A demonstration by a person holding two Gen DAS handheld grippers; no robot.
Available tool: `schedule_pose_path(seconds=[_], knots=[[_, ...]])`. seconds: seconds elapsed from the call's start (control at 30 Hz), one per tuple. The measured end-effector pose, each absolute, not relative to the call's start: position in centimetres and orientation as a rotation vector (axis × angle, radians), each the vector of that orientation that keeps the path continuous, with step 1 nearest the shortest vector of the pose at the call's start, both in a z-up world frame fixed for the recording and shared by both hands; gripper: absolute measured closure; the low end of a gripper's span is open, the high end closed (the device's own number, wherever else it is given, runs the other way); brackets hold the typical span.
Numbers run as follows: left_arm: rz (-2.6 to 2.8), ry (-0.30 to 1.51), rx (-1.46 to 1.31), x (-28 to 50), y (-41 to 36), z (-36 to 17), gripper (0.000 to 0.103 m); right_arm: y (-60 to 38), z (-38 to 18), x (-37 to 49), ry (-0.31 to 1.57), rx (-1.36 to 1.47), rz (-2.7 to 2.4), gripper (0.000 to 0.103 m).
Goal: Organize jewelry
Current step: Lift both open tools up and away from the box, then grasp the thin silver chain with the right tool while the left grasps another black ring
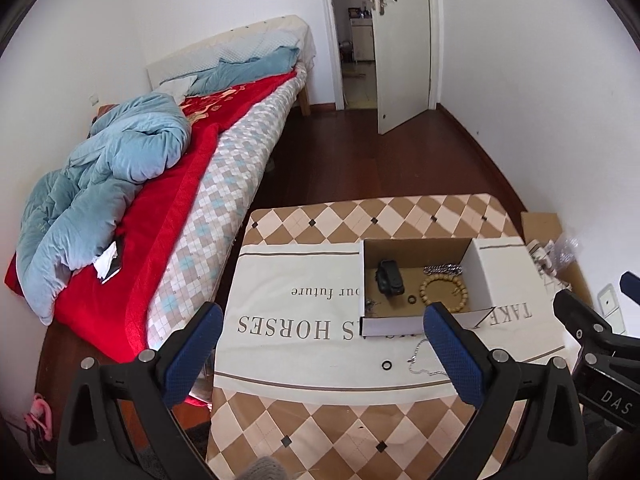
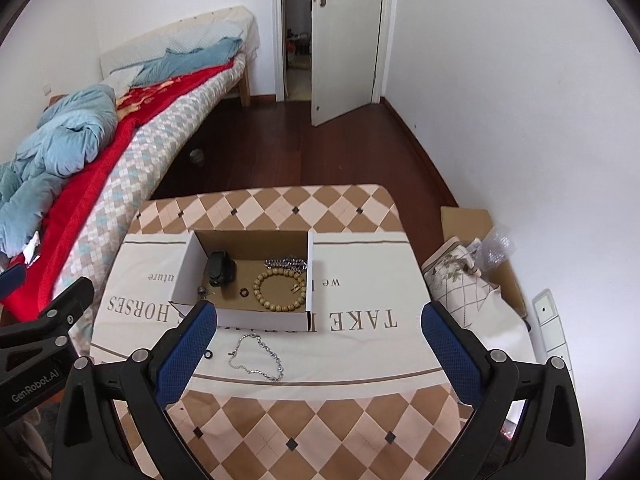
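With both the left gripper (image 1: 324, 344) and right gripper (image 2: 320, 344) wide open and empty, the box (image 2: 264, 316) at frame centre holds most jewelry, while the chain (image 2: 258, 358) and ring (image 2: 208, 355) below it remain unsorted.

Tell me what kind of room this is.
Most likely a bedroom in a home. A bed with a rumpled blue quilt runs along the left wall, a white door stands open at the far end, and a cloth-covered table holds a cardboard box of jewelry.
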State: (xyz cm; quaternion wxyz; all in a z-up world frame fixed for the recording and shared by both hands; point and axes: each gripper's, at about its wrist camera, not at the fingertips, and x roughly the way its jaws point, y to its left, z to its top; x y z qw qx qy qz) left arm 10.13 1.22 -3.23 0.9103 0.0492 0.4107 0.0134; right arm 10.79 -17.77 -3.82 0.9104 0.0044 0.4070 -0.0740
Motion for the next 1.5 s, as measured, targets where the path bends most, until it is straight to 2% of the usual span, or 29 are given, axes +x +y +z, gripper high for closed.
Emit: schedule_pose_path(seconds=[0.33, 0.53, 0.67, 0.77, 0.9, 1.03, 1.1, 1.13, 1.5], knots=[[0.102, 0.814, 0.078, 9.7, 2.5, -3.5, 0.001, -17.4, -2.9, 10.0, 0.818, 0.052, -0.101, 0.000], [0.141, 0.864, 0.028, 10.9, 4.5, -6.8, 0.001, -18.3, -8.9, 11.6, 0.909, 0.137, -0.076, 0.002], [0.190, 0.958, 0.037, 12.2, 5.5, -10.7, 0.001, -18.4, -15.8, 13.5, 1.040, 0.167, -0.054, 0.019], [0.224, 1.008, 0.080, 12.8, 5.8, -13.3, 0.001, -18.1, -20.5, 14.5, 1.130, 0.165, -0.060, 0.028], [0.240, 1.038, 0.122, 13.0, 6.1, -15.4, 0.001, -17.6, -24.5, 15.1, 1.194, 0.145, -0.074, 0.034], [0.223, 1.069, 0.152, 13.4, 5.9, -16.9, 0.001, -16.2, -25.6, 15.0, 1.183, 0.030, -0.091, 0.049], [0.203, 1.086, 0.165, 13.6, 5.6, -17.5, 0.001, -15.9, -25.6, 14.9, 1.158, 0.004, -0.080, 0.070], [0.194, 1.092, 0.169, 13.7, 5.4, -17.7, 0.001, -15.8, -25.6, 14.8, 1.152, -0.008, -0.078, 0.094], [-0.004, 1.207, 0.110, 15.0, 0.6, -21.2, 0.001, -24.4, -24.8, 12.1, 1.168, 0.085, -0.200, 0.094]])
